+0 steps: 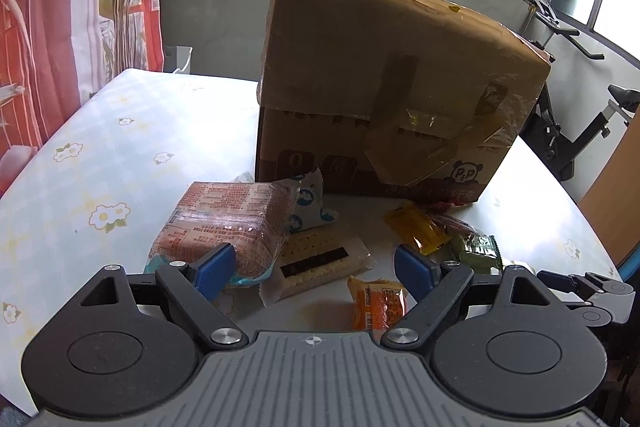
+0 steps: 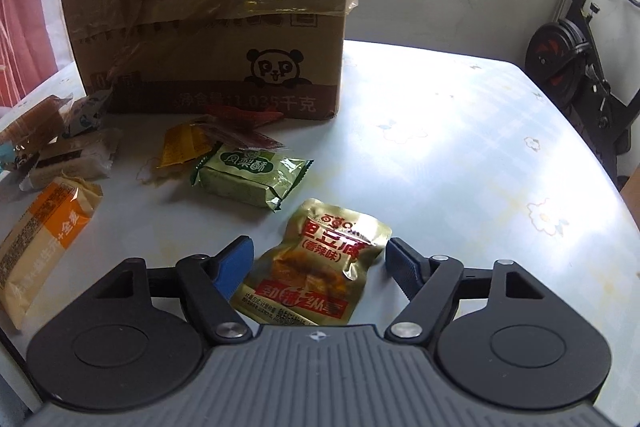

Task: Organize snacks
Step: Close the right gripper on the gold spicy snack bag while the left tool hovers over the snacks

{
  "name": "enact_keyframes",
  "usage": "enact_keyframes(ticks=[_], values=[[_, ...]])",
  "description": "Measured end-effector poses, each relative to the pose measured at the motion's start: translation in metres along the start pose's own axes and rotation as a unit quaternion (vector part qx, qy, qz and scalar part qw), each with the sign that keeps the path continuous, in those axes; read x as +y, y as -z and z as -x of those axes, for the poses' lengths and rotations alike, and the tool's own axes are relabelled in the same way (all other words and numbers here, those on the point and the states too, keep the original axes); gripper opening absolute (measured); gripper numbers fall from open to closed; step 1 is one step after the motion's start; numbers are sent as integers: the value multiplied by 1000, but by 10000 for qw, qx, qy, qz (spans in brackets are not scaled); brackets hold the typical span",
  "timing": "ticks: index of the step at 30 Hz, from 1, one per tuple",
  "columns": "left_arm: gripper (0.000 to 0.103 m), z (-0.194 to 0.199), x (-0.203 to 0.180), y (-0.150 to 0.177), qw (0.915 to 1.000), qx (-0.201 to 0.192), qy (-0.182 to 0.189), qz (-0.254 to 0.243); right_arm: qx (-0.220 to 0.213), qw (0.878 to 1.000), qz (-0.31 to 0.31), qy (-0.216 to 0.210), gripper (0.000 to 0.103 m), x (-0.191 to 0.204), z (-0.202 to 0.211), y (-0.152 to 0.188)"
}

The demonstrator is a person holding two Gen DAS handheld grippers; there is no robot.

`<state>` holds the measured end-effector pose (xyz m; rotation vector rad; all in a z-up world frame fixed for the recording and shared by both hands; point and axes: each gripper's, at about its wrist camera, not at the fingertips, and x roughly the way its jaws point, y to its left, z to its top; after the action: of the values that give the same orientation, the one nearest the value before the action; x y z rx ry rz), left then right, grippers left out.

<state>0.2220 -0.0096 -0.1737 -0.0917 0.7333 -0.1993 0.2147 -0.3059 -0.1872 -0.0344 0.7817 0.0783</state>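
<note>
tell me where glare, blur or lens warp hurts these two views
Left wrist view: bright windows behind leave the cardboard box face dim, its print soft; window frames curve from fisheye warp. Right wrist view: sun glare washes out the tablecloth on the right; the gold pouch stays sharp and readable, with some sheen.

A table (image 2: 460, 131) in a pale flowered cloth carries a taped cardboard box (image 2: 208, 7), with a gold pouch (image 2: 316, 267), a green pastry pack (image 2: 248, 175) and other wrapped snacks lying in front of it.
</note>
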Motion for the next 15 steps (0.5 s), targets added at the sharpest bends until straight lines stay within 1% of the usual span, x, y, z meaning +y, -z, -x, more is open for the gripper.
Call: enact_keyframes(ticks=[2, 3, 4, 9, 11, 12, 13, 15], values=[[88, -1, 0, 0, 10000, 20, -5, 5, -41, 10000, 44, -70, 74, -1, 1, 1], [88, -1, 1, 0, 10000, 27, -10, 11, -79, 10000, 42, -40, 70, -2, 2, 1], [88, -2, 1, 0, 10000, 31, -15, 21, -110, 9999, 16, -12, 61, -3, 3, 1], [88, -3, 2, 0, 10000, 59, -32, 52, -159, 9998, -54, -110, 58, -8, 5, 1], [88, -4, 1, 0, 10000, 66, -36, 55, -244, 9996, -123, -100, 46, -11, 7, 1], [88, -4, 1, 0, 10000, 68, -40, 56, -331, 9992, -188, -135, 35, -13, 10, 0], [88, -4, 2, 0, 10000, 68, -40, 56, -324, 9991, -163, -196, 32, -13, 10, -1], [88, -4, 1, 1, 9999, 74, -47, 63, -321, 9993, -66, -175, 32, -10, 10, -1]])
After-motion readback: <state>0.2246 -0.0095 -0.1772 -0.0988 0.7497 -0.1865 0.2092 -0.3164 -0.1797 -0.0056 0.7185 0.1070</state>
